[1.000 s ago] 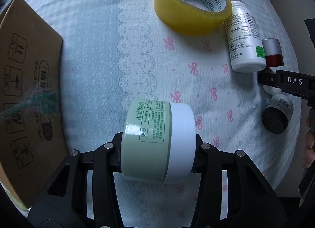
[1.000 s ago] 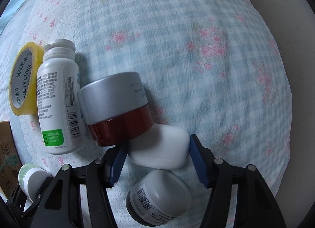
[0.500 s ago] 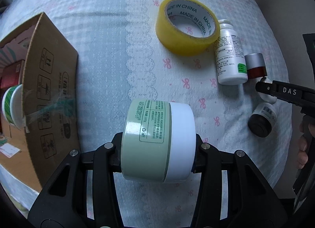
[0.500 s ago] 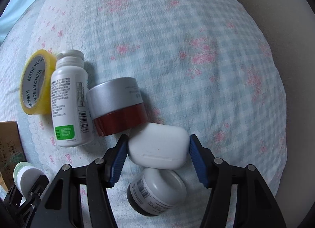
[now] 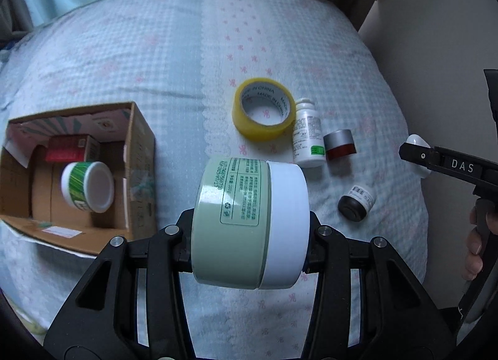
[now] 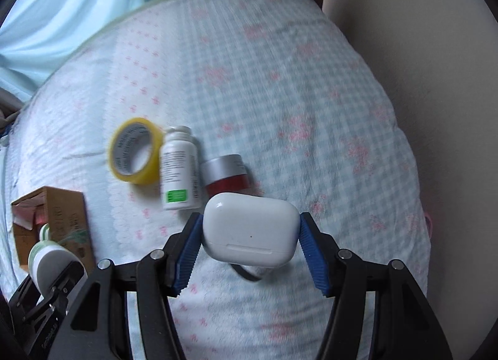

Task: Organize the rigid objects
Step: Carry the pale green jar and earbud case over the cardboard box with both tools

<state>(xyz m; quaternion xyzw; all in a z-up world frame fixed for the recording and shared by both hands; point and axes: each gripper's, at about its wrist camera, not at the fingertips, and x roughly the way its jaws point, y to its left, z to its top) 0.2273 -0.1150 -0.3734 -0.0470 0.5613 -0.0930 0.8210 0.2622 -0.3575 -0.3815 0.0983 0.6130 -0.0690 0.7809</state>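
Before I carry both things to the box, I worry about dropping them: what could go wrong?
The left gripper pinches the green jar only by its flat ends, so it might pivot or slip. The right gripper holds the smooth white case by rounded ends; it could squirt out. The cardboard box already holds a tub, so space looks tight.

Small dark bottle [image 6: 249, 273]: mostly hidden behind the earbud case [image 6: 249, 229].
Left gripper pads: covered by the jar [image 5: 249, 223].
Bedspread [image 6: 280, 80]: blurred in the right wrist view.
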